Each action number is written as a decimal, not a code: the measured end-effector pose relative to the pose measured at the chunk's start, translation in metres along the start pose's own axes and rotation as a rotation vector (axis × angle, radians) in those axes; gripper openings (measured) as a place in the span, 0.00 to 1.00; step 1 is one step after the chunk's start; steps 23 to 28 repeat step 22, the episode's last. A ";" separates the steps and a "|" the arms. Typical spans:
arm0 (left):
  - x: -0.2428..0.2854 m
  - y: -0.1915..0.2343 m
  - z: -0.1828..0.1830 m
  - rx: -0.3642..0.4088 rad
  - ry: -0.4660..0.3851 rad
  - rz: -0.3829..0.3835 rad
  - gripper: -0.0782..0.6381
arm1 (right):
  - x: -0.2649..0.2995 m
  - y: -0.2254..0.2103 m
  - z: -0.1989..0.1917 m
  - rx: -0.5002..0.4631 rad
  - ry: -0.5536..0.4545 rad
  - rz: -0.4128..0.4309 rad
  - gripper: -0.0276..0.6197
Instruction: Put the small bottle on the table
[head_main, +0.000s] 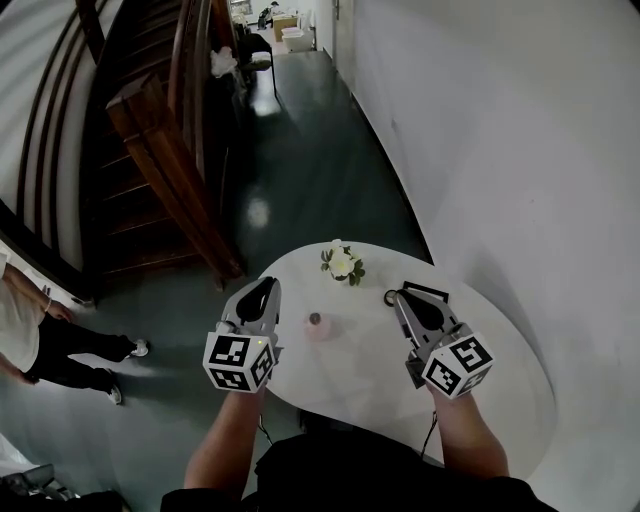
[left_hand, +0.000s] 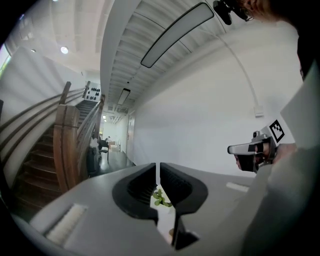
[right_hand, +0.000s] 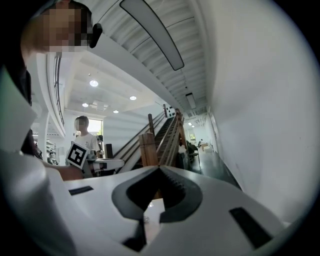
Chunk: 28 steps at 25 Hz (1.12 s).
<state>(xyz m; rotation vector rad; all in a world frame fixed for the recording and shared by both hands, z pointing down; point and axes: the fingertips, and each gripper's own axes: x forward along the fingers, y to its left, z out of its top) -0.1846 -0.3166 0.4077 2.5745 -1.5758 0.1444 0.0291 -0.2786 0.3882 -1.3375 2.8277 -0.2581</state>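
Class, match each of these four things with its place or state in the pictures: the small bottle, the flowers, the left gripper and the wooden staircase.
Things:
1. small bottle
2. flowers
3. left gripper
4. wooden staircase

Places or states:
A. jaws together, nothing between them
B. rises from the dark floor beyond the white table
C. at the table's far edge
D. stands unheld on the table's left part, as the head view shows it

Pairs: 1-D, 2-C, 3-A, 4-B
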 end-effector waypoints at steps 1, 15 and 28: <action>0.000 0.000 0.001 0.000 -0.004 0.002 0.16 | 0.001 0.001 0.000 -0.003 0.001 0.002 0.04; 0.006 -0.010 -0.011 -0.003 0.025 -0.017 0.16 | -0.001 -0.003 -0.014 0.013 0.017 0.000 0.04; 0.005 -0.015 -0.004 -0.003 0.026 -0.020 0.16 | -0.005 -0.005 -0.007 0.015 0.019 -0.003 0.04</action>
